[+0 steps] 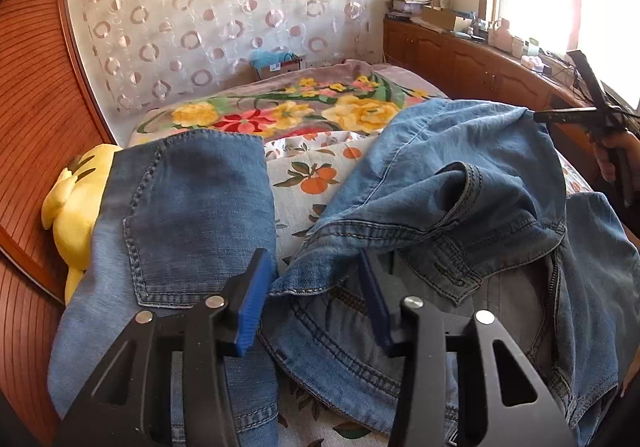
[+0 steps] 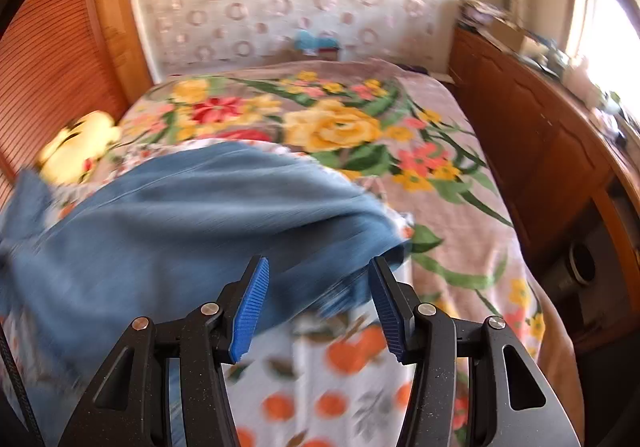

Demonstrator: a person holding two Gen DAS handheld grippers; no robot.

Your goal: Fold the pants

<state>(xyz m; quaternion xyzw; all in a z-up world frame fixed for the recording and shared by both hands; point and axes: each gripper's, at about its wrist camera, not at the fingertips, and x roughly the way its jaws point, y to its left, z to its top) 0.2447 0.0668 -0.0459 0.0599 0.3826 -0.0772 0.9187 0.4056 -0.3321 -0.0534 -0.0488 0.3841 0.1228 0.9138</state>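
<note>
A crumpled pair of light blue jeans (image 1: 460, 207) lies on the bed with its waistband and zip turned up. My left gripper (image 1: 314, 301) is open just above them. A stitched denim edge lies between its blue pads (image 1: 256, 303) without being pressed, and a fold partly covers the right pad. To the left rests a darker, flatter denim piece (image 1: 180, 215) with a back pocket. At the jeans' far right edge a hand holds my right gripper (image 1: 554, 87), spread open. In the blurred right wrist view that gripper (image 2: 318, 307) is open over a jeans leg (image 2: 200, 215).
The bed carries an orange-print sheet (image 1: 308, 179) and a floral blanket (image 2: 340, 127). A yellow plush toy (image 1: 76, 203) sits against the slatted wooden panel (image 1: 36, 107) on the left. Wooden cabinets (image 2: 540, 151) with clutter on top line the right side. A small box (image 1: 280, 65) stands at the far wall.
</note>
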